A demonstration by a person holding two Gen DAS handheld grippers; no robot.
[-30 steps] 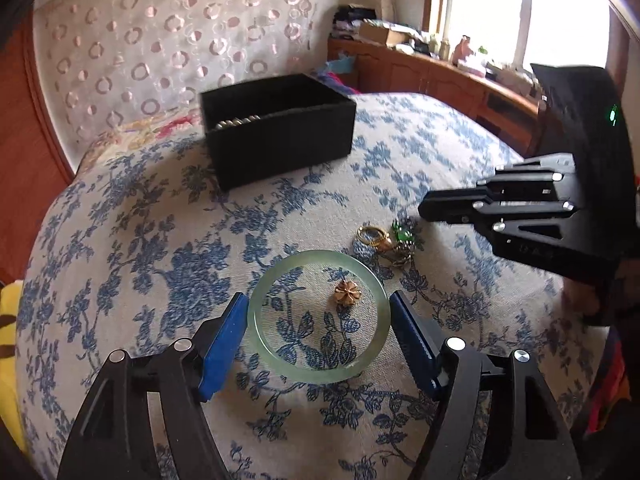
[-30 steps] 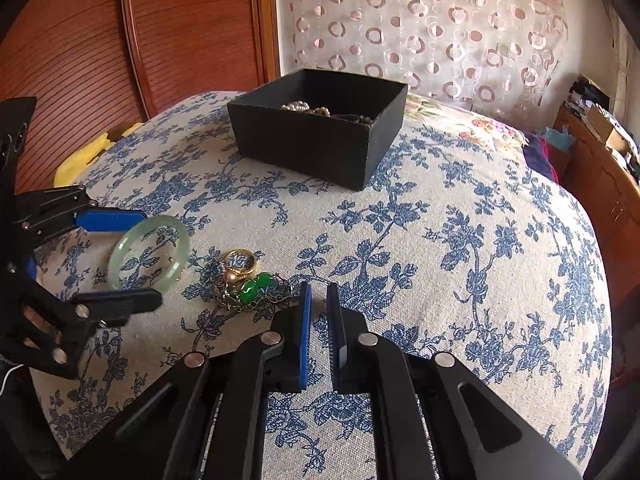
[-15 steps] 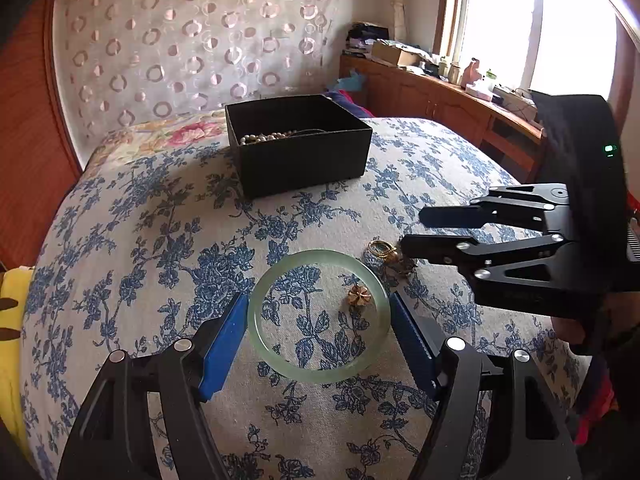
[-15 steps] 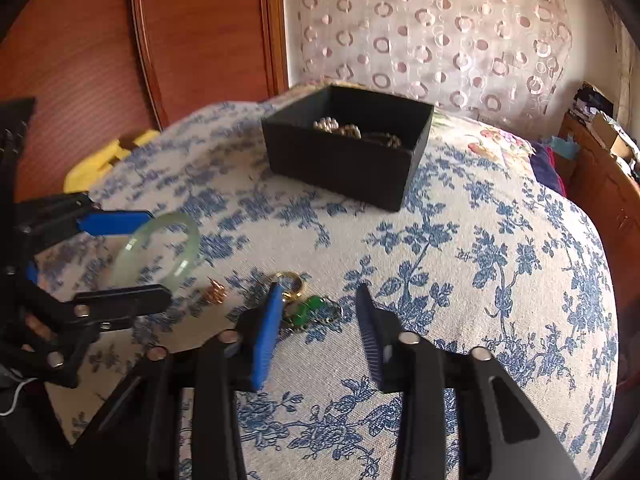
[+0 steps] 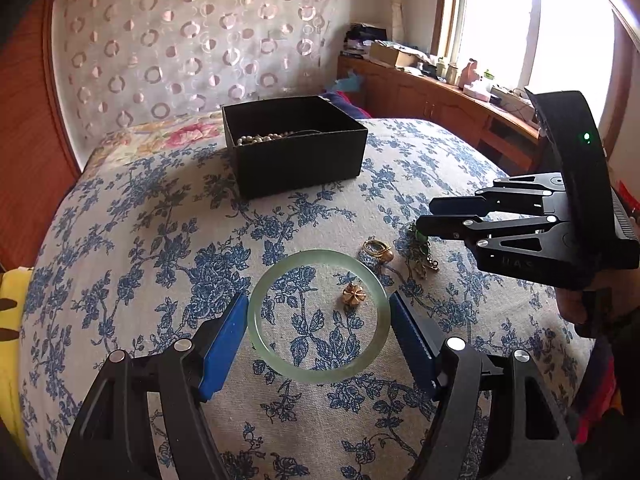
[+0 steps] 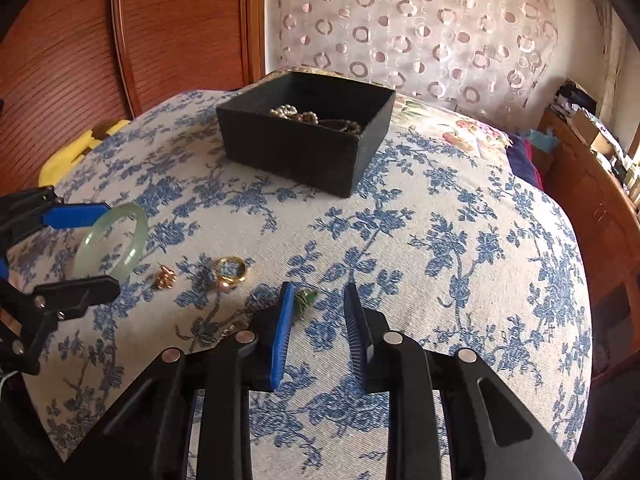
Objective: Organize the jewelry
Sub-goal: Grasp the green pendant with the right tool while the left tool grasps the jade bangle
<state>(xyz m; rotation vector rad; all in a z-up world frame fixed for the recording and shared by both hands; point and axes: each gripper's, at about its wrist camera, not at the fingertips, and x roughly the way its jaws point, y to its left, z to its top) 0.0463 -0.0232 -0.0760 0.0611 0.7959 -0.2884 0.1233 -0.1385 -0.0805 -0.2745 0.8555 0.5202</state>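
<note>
Your left claw [image 5: 318, 334] grips the jade bangle [image 5: 318, 316]; your right claw [image 6: 318, 320], closing yet unclenched, is nearer the green pendant [image 6: 306, 298], which lies toward its left pad.

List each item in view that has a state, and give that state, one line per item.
left gripper: shut on the jade bangle, held off the cloth.
right gripper: jaws closing around the green pendant, not yet pressing it.
black box: open, no lid, pearl strand inside.
gold ring: loose on the bedspread.
gold flower charm: loose on the bedspread, seen through the bangle.
</note>
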